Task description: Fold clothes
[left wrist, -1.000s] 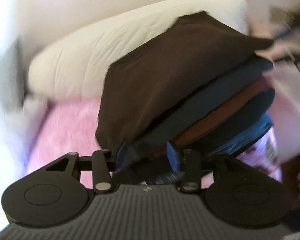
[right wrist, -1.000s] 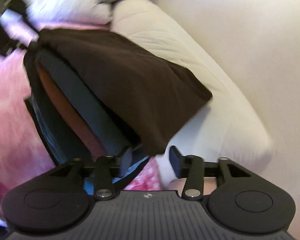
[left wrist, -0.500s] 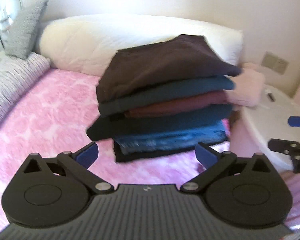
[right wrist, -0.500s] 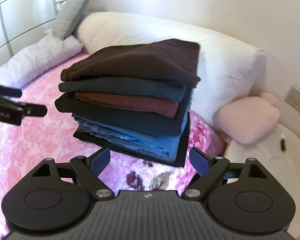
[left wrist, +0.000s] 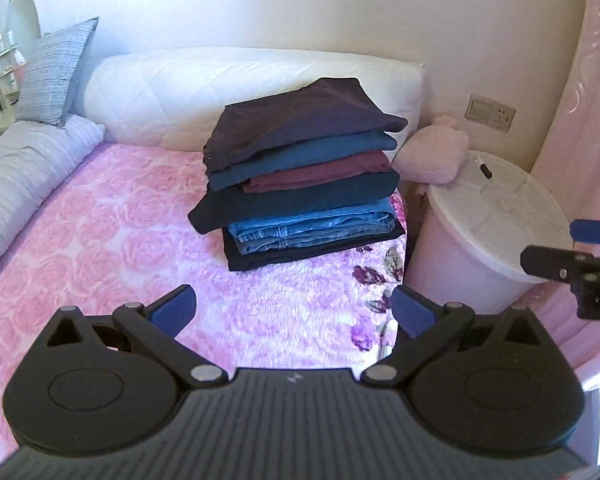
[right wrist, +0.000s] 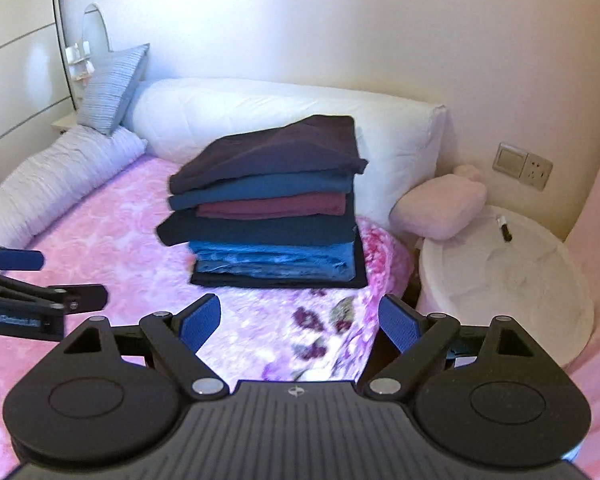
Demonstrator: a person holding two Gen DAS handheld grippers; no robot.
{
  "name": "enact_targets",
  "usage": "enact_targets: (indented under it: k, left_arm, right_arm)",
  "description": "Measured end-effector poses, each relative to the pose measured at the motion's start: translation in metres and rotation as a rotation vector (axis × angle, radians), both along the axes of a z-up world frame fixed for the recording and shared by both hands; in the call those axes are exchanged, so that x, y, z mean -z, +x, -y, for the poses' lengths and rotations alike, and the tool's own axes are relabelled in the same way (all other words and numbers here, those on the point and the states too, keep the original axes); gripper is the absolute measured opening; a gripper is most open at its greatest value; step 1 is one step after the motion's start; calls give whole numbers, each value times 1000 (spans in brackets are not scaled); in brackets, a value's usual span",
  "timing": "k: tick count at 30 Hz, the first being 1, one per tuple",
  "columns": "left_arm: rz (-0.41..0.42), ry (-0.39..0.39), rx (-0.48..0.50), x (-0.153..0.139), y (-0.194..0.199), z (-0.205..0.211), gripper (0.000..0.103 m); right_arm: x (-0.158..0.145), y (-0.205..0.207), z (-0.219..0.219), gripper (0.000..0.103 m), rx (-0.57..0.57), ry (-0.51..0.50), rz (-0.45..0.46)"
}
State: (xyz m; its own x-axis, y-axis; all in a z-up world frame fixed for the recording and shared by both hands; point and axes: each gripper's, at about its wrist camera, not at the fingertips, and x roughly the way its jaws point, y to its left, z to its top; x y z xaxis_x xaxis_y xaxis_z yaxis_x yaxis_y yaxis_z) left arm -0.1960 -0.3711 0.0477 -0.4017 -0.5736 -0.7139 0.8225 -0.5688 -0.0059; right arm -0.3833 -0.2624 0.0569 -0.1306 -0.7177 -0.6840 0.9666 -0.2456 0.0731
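Note:
A stack of folded clothes [left wrist: 300, 184] sits on the pink bed near its right edge, with a dark brown garment [left wrist: 300, 120] on top, then teal, maroon, dark, blue jeans and black layers. It also shows in the right wrist view [right wrist: 272, 208]. My left gripper [left wrist: 294, 310] is open and empty, held back from the stack above the bedspread. My right gripper [right wrist: 300, 320] is open and empty, also clear of the stack. The right gripper shows at the left wrist view's right edge [left wrist: 572, 252]; the left gripper shows at the right wrist view's left edge [right wrist: 40, 280].
A long white pillow [left wrist: 220, 88] lies behind the stack against the wall. A grey cushion [left wrist: 56, 76] and a pale rolled quilt [left wrist: 24, 176] lie at the left. A white round bin lid [left wrist: 500, 216] with a small pink pillow [left wrist: 436, 152] stands right of the bed.
Both grippers let go of the dark brown garment, opened wide and drew back from the stack. The garment now lies flat on top of the pile.

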Motion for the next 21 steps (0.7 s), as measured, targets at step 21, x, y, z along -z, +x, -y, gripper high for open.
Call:
enact_targets:
  k: [21]
  left_arm:
    - [-3, -38, -56, -17, 10, -47, 102]
  right_arm:
    - [-33, 26, -32, 89, 5, 44, -56]
